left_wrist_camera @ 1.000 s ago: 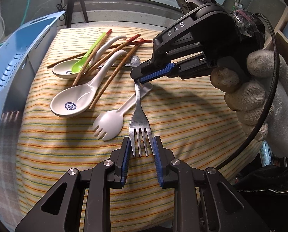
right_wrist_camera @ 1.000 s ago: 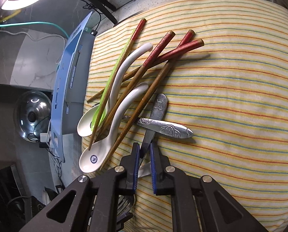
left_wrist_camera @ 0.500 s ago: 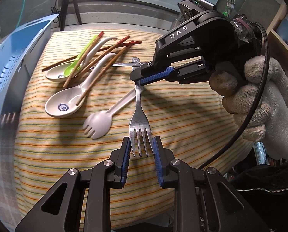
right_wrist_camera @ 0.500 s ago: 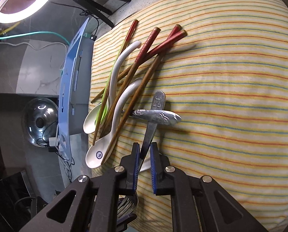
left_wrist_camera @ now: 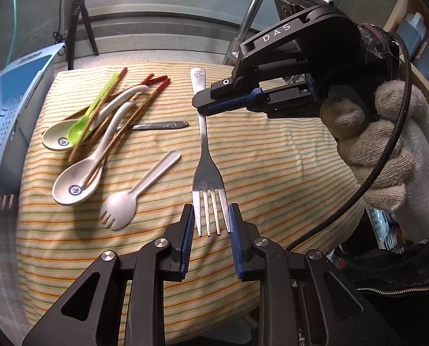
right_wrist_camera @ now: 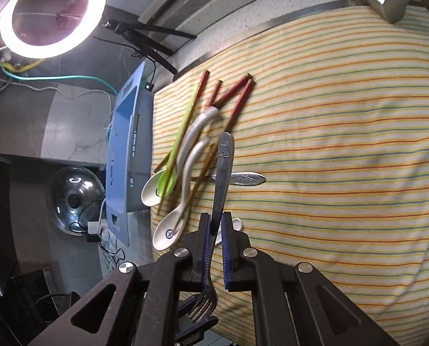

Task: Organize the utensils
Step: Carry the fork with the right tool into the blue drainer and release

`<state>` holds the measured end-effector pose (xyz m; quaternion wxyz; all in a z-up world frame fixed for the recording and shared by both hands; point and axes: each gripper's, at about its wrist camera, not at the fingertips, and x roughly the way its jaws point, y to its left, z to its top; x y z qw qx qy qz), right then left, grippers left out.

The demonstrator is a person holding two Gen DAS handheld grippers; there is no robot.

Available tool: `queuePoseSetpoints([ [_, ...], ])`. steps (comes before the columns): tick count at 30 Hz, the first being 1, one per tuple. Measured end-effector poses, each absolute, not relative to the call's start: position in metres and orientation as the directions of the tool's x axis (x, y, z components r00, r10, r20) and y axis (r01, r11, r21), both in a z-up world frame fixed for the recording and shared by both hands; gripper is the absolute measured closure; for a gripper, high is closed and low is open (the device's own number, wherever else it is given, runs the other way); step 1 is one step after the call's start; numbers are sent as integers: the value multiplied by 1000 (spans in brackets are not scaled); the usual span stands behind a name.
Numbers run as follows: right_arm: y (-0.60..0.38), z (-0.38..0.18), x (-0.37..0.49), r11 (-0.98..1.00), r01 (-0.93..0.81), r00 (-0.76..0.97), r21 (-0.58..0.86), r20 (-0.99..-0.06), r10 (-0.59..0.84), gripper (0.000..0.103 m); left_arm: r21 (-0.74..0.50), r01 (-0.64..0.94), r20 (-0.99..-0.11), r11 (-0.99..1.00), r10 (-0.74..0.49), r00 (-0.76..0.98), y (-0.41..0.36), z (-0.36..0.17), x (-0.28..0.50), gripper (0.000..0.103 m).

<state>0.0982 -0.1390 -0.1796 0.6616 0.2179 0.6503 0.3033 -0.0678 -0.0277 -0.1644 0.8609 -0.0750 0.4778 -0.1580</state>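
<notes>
I lift the metal fork (left_wrist_camera: 205,155) clear of the utensil pile, left tool (left_wrist_camera: 210,221) clamped on its tines, right tool (right_wrist_camera: 215,226) on its handle.

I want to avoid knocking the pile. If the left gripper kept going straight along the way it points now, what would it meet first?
Probably the striped cloth, just beyond the metal fork that the left gripper holds. The white spork lies left of that line. Depth is uncertain.
</notes>
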Motion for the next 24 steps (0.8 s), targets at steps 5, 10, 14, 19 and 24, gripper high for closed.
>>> queuePoseSetpoints([
  [5, -137, -172, 100, 707, -113, -21, 698, -713, 701, 97, -287, 194, -788, 938, -346, 509, -21, -160, -62, 81],
  [10, -123, -163, 103, 687, -125, -18, 716, -694, 720, 98, -274, 178, -780, 945, -327, 534, -9, -152, -60, 81],
  [14, -100, -153, 106, 664, -137, -22, 735, -672, 740, 98, -267, 157, -770, 951, -309, 558, 9, -143, -60, 81],
  [19, -59, -140, 111, 629, -176, -36, 757, -643, 765, 98, -253, 116, -758, 961, -271, 593, 42, -132, -60, 81],
  [24, -5, -131, 120, 601, -224, -55, 767, -626, 778, 98, -232, 71, -752, 970, -225, 619, 83, -129, -55, 81],
])
